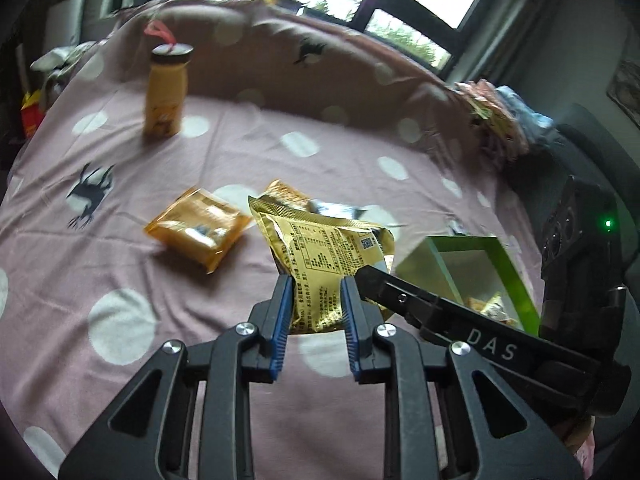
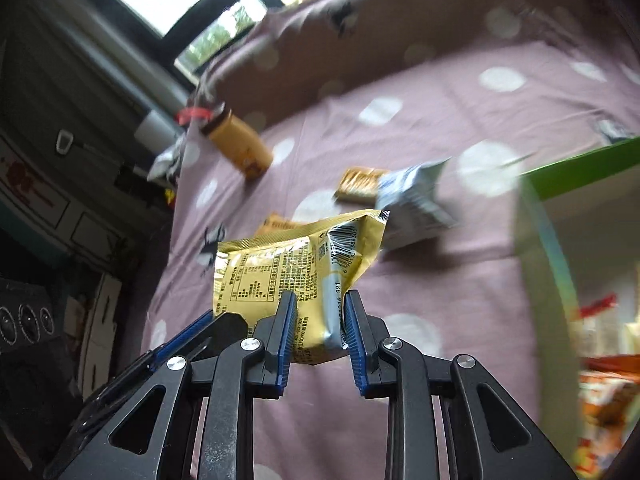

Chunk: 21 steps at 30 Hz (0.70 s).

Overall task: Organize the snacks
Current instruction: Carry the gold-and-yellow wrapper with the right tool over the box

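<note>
A gold snack packet [image 1: 320,248] with printed text hangs above the pink dotted bedsheet [image 1: 120,280]. My left gripper [image 1: 316,280] is shut on its lower edge, blue pads pressing both sides. In the left wrist view a finger [image 1: 404,298] of the right gripper reaches in from the right onto the same packet. In the right wrist view my right gripper [image 2: 320,300] is shut on the gold packet [image 2: 280,256] near its barcode seam. One finger [image 2: 188,340] of the left gripper grips it beside mine on the left.
A green open box [image 1: 472,242] stands at the right and holds several snacks [image 2: 608,392]. An orange packet [image 1: 198,228], a yellow bottle [image 1: 166,92], a brown packet [image 2: 358,184] and a white-blue packet [image 2: 416,200] lie on the sheet. Windows are behind.
</note>
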Motion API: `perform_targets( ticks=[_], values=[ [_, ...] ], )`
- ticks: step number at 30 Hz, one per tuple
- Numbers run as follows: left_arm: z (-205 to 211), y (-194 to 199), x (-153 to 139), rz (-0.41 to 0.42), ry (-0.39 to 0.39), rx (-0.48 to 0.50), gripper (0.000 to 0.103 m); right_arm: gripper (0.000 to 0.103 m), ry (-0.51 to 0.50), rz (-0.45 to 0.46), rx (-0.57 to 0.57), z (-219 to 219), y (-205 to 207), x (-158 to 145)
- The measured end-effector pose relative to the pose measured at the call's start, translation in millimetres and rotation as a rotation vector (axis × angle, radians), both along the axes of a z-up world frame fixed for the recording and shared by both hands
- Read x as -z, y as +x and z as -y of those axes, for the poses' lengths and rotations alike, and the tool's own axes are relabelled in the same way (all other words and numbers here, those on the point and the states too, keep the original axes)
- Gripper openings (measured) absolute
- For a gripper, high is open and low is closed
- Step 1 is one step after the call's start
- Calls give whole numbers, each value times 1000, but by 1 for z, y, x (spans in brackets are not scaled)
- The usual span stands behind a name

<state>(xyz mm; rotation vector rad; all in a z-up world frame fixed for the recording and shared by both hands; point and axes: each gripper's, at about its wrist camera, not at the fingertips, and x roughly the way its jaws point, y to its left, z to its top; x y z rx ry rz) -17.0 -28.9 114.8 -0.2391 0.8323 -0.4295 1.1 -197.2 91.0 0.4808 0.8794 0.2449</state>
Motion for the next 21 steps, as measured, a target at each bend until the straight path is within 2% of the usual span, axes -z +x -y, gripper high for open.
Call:
perform_targets(
  ticks=[5,9,14,21],
  values=[
    [38,-5,-9,51,-10,88,22,28,21,73,119,39,-27,-21],
    [66,-7,-16,87,-32,154,22,28,-3,111,222,65,-46,-33],
    [98,-10,-19,105,-45,228,23,28,-1,132,318,94,-63,-40],
    [143,-13,-8,81,-32,307,23,28,-34,102,454,128,-76,-38]
  ],
)
